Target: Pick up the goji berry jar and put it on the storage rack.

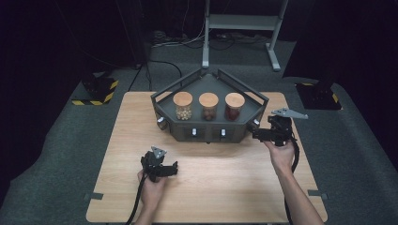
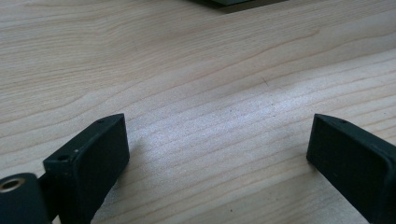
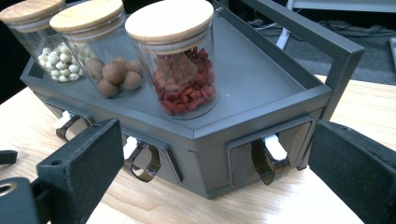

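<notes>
Right gripper [image 1: 261, 134] hovers at the right front corner of the dark grey rack [image 3: 261, 100], jaws spread wide, nothing between them. In the right gripper view they frame the rightmost drawer pull [image 3: 268, 156], a curved dark loop with a white tab, still apart from it. That pull looks like the thing being reached for; it sits on the angled right face of the rack, which stands at the far middle of the table [image 1: 234, 183].

Left gripper [image 1: 170, 168] sits low over the near left part of the table, jaws wide apart and empty, bare wood between them in the left gripper view.

Risks, as a judgement:
- pull is small and thin, so the jaws may close beside it or slip off the smooth loop
- a hard tug could slide the whole rack toward the near edge, since nothing braces it
- a jolt could tip the three jars: tall, loose-standing on the top shelf
- the wide-spread jaw could knock the rack's corner post.

Materials: rack is matte grey metal, angular, with a rail around the back. Jars are clear glass cylinders with flat pale wooden lids: red berry jar [image 3: 180, 60] nearest the right corner, brown ball jar [image 3: 107, 51] in the middle, white bead jar [image 3: 39, 39] toward the left. Table is light wood with visible grain. Jaw pads are black, blocky and matte.
</notes>
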A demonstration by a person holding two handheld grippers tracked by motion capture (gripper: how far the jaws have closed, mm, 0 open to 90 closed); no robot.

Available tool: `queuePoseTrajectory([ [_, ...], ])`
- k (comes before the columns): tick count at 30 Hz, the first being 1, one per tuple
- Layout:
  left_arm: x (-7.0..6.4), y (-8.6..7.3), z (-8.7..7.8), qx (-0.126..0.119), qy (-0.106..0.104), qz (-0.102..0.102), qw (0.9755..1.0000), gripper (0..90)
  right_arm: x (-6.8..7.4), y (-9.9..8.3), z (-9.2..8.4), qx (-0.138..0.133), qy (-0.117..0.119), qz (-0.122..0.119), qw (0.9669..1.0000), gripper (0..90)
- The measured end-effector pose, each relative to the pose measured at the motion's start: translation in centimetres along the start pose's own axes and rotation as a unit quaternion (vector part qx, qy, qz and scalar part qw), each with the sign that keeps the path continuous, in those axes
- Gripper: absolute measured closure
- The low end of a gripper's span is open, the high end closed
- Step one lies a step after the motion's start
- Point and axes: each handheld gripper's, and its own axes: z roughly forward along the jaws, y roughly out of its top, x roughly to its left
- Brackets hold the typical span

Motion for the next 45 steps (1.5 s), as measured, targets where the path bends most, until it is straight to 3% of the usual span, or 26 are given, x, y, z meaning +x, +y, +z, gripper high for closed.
queuePoseTrajectory([
  [11, 0.0, 0.0, 0.0, 0.000, 0.000, 0.000, 1.0000, 5.9, -0.2, -2.0, -0.4, -0.020, -0.003, 0.006, 0.9998, 4.5],
  [45, 0.0, 0.0, 0.0, 0.000, 0.000, 0.000, 1.0000, 5.9, 0.6, -6.7, 1.5, 0.018, -0.014, 0.000, 0.9998, 4.7],
])
